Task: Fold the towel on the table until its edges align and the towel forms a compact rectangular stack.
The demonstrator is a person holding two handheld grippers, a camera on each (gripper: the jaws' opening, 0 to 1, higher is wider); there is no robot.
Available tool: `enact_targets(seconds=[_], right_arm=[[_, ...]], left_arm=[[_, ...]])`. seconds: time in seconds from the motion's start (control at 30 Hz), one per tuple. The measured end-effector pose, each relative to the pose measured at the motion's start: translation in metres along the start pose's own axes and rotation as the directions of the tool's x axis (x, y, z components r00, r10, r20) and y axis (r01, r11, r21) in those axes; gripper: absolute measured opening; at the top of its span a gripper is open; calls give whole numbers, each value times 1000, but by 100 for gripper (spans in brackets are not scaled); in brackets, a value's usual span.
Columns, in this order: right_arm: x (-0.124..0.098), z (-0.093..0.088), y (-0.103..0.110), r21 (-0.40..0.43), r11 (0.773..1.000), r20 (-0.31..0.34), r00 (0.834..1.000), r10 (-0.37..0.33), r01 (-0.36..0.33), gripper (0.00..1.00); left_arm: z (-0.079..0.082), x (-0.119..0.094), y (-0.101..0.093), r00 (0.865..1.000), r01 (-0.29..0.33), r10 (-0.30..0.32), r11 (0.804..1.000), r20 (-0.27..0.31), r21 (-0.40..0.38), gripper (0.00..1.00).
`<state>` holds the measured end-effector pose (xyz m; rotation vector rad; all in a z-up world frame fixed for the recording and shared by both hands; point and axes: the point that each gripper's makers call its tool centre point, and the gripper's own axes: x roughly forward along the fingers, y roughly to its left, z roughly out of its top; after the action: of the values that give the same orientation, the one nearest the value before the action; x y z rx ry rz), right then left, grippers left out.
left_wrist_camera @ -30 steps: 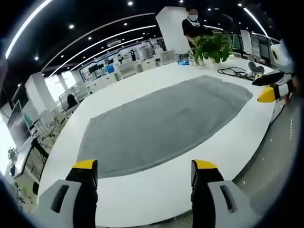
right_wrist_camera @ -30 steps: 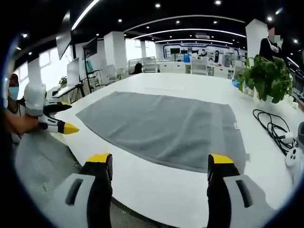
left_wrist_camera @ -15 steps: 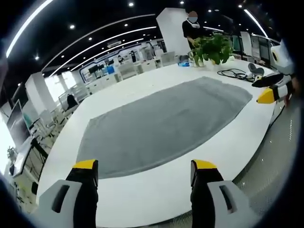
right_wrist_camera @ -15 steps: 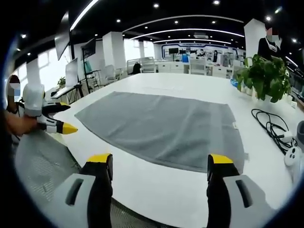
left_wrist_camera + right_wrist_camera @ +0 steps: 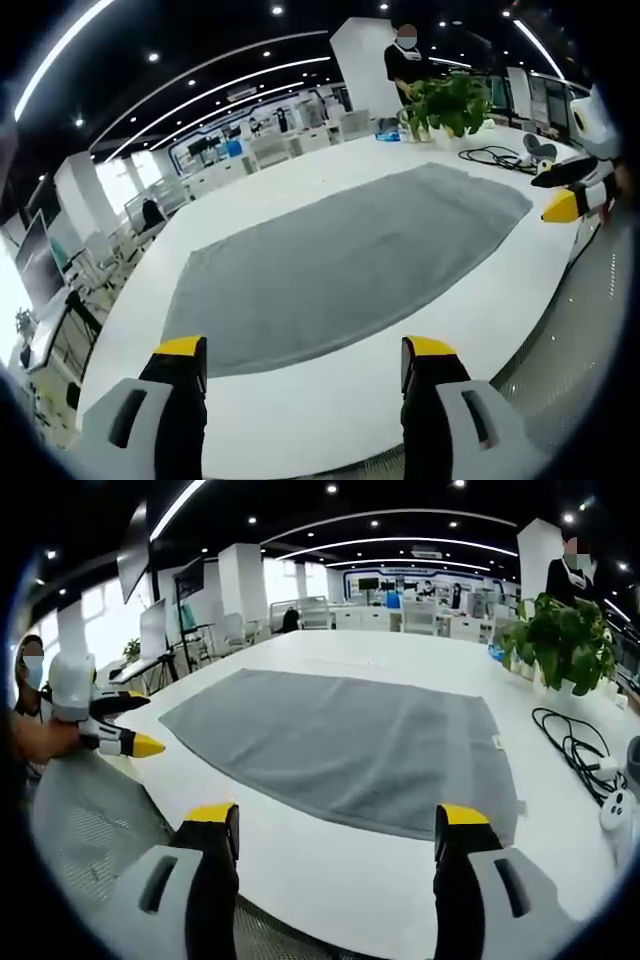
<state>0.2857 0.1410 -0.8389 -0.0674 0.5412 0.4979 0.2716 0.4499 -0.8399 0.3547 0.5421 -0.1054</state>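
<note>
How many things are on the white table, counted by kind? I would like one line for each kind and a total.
Grey towel: 1
Potted green plant: 1
Black cable: 1
White handheld controller: 1
Total: 4, on the white table.

black cable [image 5: 572,746] running off the right edge, distant desks [image 5: 262,148] too small to tell

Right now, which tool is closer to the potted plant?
The right tool. It hovers off the towel's end nearest the potted plant; the left tool hovers at the opposite end.
</note>
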Motion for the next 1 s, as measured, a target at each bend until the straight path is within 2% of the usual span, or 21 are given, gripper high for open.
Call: enact_targets(seconds=[1.0], right_arm=[[0,-2,-2,11,1000,-6,1000,-9,9,80]], left_arm=[[-1,0,-5,1000,21,-21,1000,-7,1,79]])
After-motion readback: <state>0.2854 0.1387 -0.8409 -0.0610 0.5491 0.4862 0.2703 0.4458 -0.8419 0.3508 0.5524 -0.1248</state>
